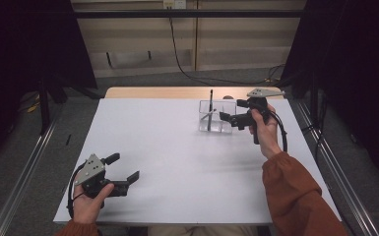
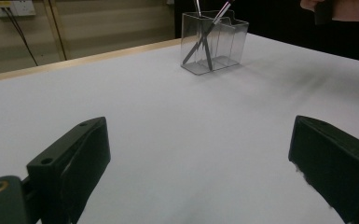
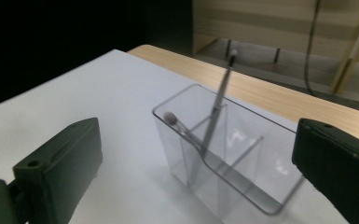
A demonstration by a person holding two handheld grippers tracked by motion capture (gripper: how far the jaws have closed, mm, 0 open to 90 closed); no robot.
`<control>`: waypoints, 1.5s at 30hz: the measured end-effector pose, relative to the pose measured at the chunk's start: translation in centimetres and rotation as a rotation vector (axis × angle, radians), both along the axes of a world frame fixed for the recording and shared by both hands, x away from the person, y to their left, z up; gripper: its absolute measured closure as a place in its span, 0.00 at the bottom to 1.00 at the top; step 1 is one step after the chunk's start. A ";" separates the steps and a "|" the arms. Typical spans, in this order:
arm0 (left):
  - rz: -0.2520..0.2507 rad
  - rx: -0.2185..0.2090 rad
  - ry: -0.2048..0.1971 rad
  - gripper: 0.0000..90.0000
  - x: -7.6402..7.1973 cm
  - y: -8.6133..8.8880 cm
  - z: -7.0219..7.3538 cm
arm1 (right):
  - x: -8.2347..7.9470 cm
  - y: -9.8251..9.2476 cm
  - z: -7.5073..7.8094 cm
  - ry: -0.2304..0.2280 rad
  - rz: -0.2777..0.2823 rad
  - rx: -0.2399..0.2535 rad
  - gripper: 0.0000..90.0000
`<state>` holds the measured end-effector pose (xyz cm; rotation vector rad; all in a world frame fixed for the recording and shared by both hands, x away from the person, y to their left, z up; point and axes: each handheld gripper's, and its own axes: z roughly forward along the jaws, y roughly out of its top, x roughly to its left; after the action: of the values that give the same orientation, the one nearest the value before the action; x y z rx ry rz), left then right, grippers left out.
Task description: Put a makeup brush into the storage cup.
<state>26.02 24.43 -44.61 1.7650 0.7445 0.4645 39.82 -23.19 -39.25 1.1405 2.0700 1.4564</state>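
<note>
white tabletop (image 1: 177, 162) with a bare wood strip along its far edge, dark curtains on both sides, grey floor around. clear plastic holder (image 1: 217, 116) stands upright on the far right part of the top, split into compartments. two thin pens (image 3: 217, 109) lean crossed inside its end compartment, one tip rising above the rim, the other resting against the wall. right gripper (image 1: 225, 117) is held level just beside the holder, its jaws spread wide and gripping nothing; in the right gripper view the holder sits between and beyond the jaw tips, with no pad touching it. left gripper (image 1: 125, 169) rests near the front left corner, well apart from the holder, jaws spread wide over bare tabletop, nothing between them.
</note>
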 end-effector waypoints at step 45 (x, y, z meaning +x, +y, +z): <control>0.018 -0.018 -0.018 0.05 -0.6 0.6 0.3 | -11.5 -5.8 -3.7 -0.086 -0.114 0.064 0.02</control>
<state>25.41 25.02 -44.29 1.7370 0.7504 0.4839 28.32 -29.01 -42.99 1.1789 1.8811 1.4997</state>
